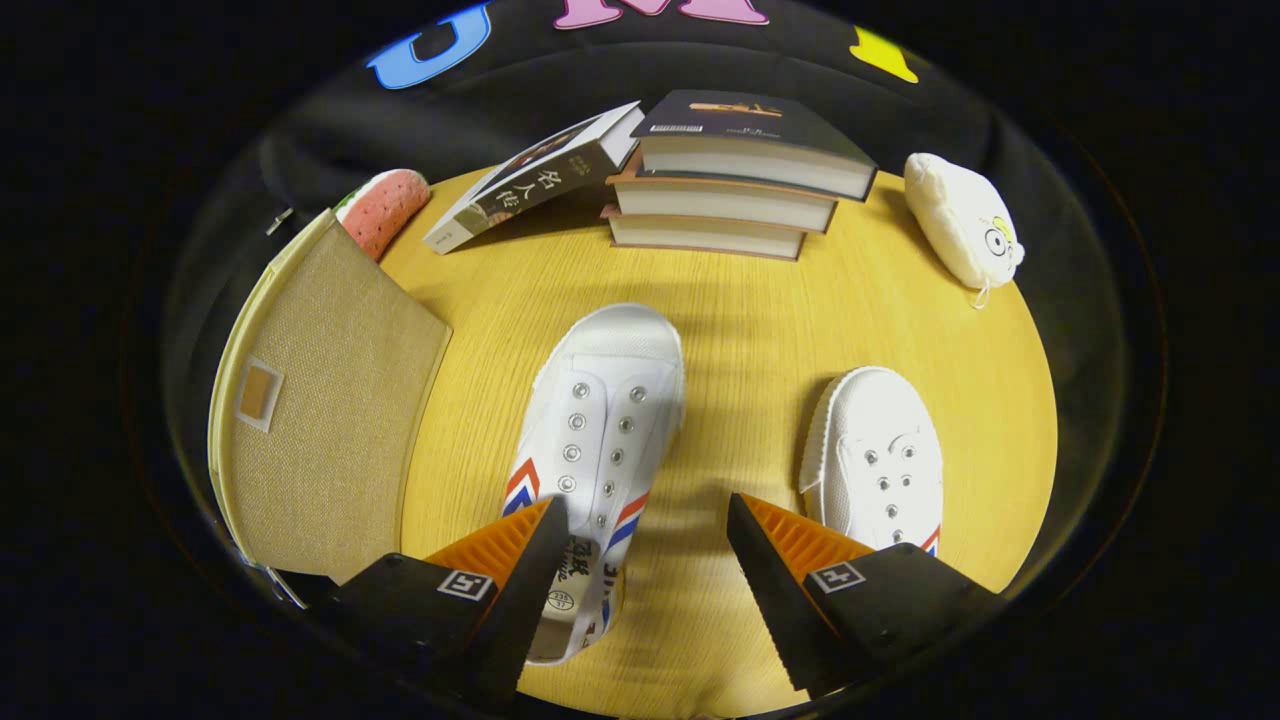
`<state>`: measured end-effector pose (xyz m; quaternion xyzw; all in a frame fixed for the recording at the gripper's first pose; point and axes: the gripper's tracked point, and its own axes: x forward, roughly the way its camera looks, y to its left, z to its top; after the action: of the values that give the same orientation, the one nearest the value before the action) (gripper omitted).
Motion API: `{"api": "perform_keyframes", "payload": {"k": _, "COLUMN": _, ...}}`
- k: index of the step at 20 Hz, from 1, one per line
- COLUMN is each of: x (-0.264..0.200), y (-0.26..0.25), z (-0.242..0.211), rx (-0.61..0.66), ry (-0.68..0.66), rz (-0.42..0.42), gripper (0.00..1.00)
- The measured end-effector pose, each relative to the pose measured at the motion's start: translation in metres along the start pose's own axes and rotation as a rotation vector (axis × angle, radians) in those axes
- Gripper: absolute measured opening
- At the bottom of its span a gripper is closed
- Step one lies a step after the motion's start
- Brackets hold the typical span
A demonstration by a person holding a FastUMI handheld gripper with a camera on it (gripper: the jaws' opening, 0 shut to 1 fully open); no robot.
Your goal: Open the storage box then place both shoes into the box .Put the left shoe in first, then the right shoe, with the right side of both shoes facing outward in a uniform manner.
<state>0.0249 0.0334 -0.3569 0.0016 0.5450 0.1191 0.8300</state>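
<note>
So basically nothing's done yet imo. The gripper (640,560) is hovering over the surface (760,330) with its fingers spread wide, not grasping anything. One white shoe (600,420) is lying partly under the left finger, heel end running back beneath it and toe pointing away, so the gripper's sitting a bit off to that shoe's right rather than straddling it. The other white shoe (880,455) is lying just beyond the right finger, apart from the first one, toe also pointing away.

The storage box (325,420), a tan fabric thing, is sitting off to the left of the gripper w/ its lid looking flat and closed as far as I can tell, so the opening step isn't done. Neither shoe's in it.

Further ahead there's a stack of books (735,180), another book (535,180) leaning beside it, a cream plush toy (962,222) to the right, and a pink plush (385,208) behind the box.

Left to do, prob everything: open box, left shoe in, then right shoe, both facing the same way.
</note>
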Motion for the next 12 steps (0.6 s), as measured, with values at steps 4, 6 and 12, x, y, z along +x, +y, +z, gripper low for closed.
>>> {"api": "perform_keyframes", "payload": {"k": 4, "x": 0.005, "y": 0.017, "z": -0.010, "rx": 0.174, "ry": 0.056, "rz": 0.109, "gripper": 0.78}}
{"api": "perform_keyframes", "payload": {"k": 6, "x": 0.006, "y": 0.024, "z": -0.009, "rx": 0.243, "ry": 0.080, "rz": 0.155, "gripper": 0.61}}
{"api": "perform_keyframes", "payload": {"k": 12, "x": 0.003, "y": 0.023, "z": -0.008, "rx": 0.211, "ry": 0.077, "rz": 0.118, "gripper": 0.26}}
